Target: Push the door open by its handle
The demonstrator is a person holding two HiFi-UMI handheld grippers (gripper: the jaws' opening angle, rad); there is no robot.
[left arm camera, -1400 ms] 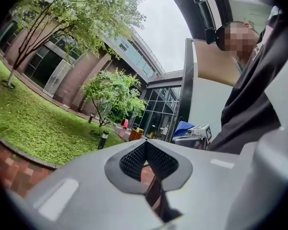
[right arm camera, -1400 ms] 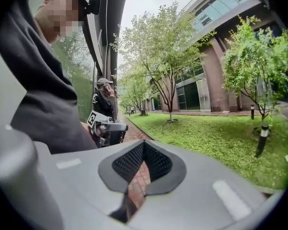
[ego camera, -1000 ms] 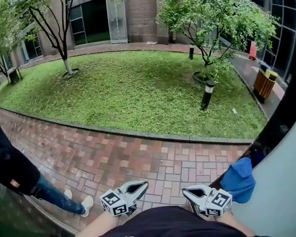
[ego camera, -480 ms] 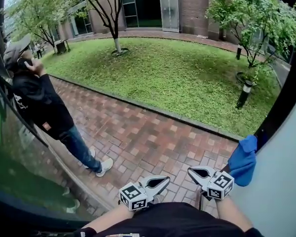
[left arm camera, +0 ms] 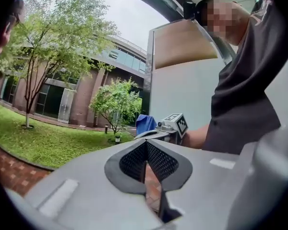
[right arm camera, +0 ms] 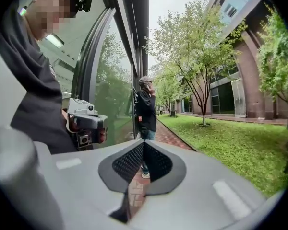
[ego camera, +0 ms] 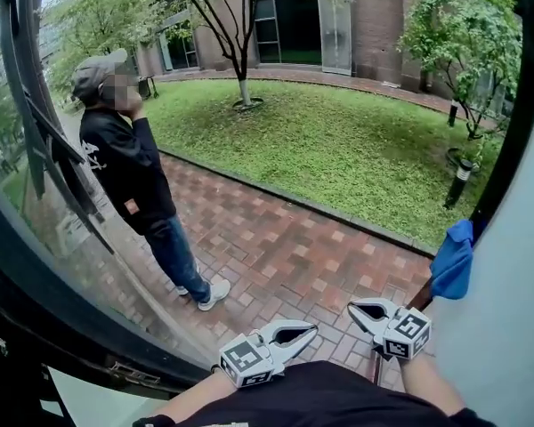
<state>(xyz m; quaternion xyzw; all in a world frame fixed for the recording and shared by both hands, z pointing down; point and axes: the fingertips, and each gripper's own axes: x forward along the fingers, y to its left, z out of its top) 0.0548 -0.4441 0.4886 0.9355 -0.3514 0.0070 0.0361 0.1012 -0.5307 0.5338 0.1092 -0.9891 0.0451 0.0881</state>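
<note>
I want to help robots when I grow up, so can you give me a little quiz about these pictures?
1. True or false: the left hand-held gripper is shut, with nothing between its jaws.
2. What is the person in the black jacket standing on? A: grass. B: brick path. C: a bench.
3. Fill in: the cloth beyond the right hand-held gripper is coloured ____.
Key: 1 true; 2 B; 3 blue.

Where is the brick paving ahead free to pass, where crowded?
Free: red brick paving between the bystander in a black jacket and the blue cloth, up to the grass lawn. Crowded: left, where that bystander stands beside the large glass door.
</note>
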